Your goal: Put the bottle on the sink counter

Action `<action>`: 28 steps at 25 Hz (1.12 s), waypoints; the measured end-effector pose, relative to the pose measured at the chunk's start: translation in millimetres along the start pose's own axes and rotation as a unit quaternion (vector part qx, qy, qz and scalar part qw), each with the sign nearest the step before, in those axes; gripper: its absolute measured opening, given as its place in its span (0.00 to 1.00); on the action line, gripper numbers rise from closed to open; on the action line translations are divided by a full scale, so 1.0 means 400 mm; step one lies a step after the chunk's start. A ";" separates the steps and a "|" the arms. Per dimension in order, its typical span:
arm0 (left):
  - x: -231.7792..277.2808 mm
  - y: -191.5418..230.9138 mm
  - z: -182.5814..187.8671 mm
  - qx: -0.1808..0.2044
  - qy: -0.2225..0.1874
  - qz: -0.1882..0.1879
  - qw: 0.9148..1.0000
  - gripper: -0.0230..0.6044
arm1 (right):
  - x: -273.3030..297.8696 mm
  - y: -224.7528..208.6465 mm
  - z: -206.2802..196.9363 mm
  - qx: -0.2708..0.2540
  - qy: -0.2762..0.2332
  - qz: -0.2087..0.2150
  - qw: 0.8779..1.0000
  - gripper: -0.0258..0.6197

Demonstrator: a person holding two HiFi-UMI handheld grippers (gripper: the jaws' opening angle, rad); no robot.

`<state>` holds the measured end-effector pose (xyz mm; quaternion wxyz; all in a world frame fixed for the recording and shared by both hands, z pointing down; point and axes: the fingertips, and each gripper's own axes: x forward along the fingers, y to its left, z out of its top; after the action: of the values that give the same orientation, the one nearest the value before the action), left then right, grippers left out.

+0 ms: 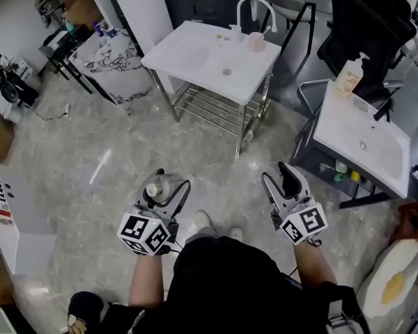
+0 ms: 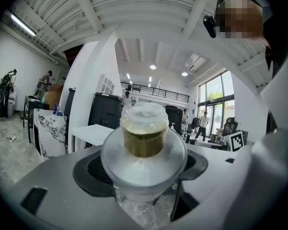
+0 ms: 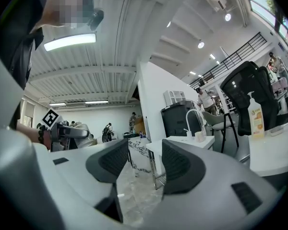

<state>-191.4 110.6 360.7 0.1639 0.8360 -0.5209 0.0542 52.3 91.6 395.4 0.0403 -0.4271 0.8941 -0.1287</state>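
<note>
Bottle (image 2: 144,145): small, clear plastic by the look, yellowish contents, clear cap (image 2: 145,113). Probably light and fairly stiff, but the smooth round wall is likely slippery. Best hold is across the wide body below the shoulder, not the neck or cap.

Left hand-held gripper (image 1: 165,192) has exactly that: jaws wide, pads clamped on the body, bottle upright, carried above the floor (image 1: 90,152) and well short of the sink table (image 1: 188,51).

Right hand-held gripper (image 3: 145,163): jaws apart, nothing between them, touching nothing.
</note>
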 end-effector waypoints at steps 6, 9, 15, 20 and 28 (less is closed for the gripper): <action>0.067 0.034 0.018 -0.003 -0.018 -0.019 1.000 0.60 | 0.049 -0.037 -0.012 -0.003 0.017 -0.010 1.000 0.37; 0.116 0.045 0.017 -0.007 -0.027 -0.037 0.999 0.60 | 0.062 -0.064 0.002 -0.018 0.016 -0.025 0.999 0.37; 0.194 0.047 0.032 0.004 -0.044 -0.060 0.997 0.60 | 0.094 -0.116 0.019 -0.031 0.000 -0.040 0.999 0.37; 0.229 0.051 0.032 0.028 -0.038 -0.067 0.997 0.60 | 0.130 -0.142 0.008 -0.018 0.009 -0.048 0.999 0.37; 0.250 0.020 0.055 0.032 -0.051 -0.084 0.995 0.60 | 0.140 -0.144 0.025 -0.025 0.015 -0.042 0.999 0.37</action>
<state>-154.9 14.7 368.0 0.1146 0.8832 -0.4545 0.0141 62.2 11.8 402.9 0.0105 -0.4628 0.8790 -0.1142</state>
